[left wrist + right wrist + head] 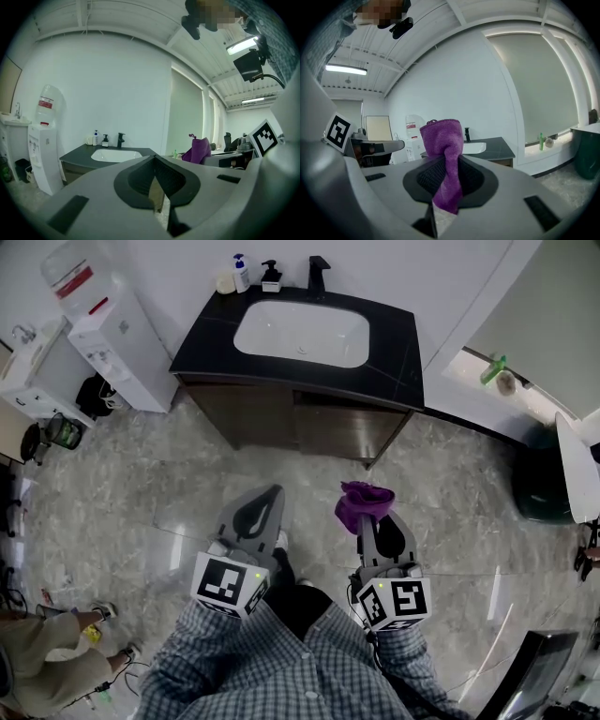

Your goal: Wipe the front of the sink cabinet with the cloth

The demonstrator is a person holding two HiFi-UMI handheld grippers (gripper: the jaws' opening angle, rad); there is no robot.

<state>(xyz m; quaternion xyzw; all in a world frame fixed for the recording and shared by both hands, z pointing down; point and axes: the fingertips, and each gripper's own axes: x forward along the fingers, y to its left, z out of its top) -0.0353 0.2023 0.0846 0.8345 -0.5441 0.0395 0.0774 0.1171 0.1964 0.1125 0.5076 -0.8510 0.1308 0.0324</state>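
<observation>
Cloth (364, 501) held ready, well short of the far cabinet (309, 426).
Right gripper (373, 524) clenches it bunched, leaving a tuft free for wiping; left gripper (269, 495), jaws together on nothing, hangs idle.

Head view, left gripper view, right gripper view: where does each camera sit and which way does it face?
Head view: on the person's head, facing steeply down at the sink cabinet, left gripper, right gripper and sleeves.
Left gripper view: on the left gripper, facing along its closed, empty fingers toward the cabinet.
Right gripper view: on the right gripper, facing the cabinet past fingers clamping the cloth.
Shared: both gripper views show the water dispenser.
</observation>
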